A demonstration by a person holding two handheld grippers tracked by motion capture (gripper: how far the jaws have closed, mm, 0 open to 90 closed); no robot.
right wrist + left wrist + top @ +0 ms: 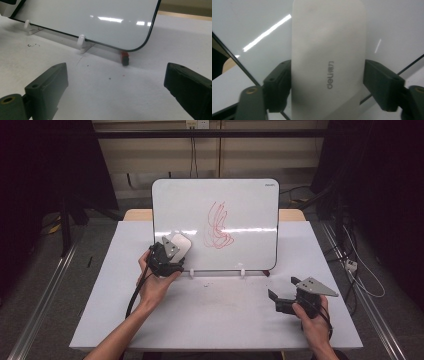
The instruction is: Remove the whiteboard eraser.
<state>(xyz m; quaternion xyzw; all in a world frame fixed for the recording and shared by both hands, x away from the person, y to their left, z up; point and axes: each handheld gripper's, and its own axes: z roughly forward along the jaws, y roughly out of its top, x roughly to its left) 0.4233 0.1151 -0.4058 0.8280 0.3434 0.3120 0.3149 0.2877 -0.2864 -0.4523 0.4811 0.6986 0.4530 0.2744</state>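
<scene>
Because the work in hand appears to be wiping a drawing surface, the things are arranged around the whiteboard (pixel 215 222), taken here as the landmark. The bench (pixel 215 315), a broad flat slab with a matt pale top flecked with dark specks, carries the whiteboard, which leans back on small white plastic clips (pixel 81 40) along its lower edge, presumably so that its face meets the person squarely. The whiteboard is a glossy white panel with rounded corners and a thin dark rim; it mirrors the ceiling lights as bright streaks and bears a tangle of red marker loops (pixel 218 227) right of its centre. At the whiteboard's lower left corner the left hand-held gripper (pixel 172 251), black and angular, is clamped on the eraser (pixel 328 60): its pads press the eraser's two long sides, a grip that would leave the flat face free to rub the surface. The eraser is a smooth, off-white rounded slab of matt plastic with a small grey brand mark, lying against the whiteboard left of the red loops. Below the whiteboard's lower right corner, the right hand-held gripper (pixel 272 295) rests low over the bench with jaws wide and nothing between them, seemingly idle. Under that corner sits a small red-and-black block (pixel 124 58), possibly a marker cap.
</scene>
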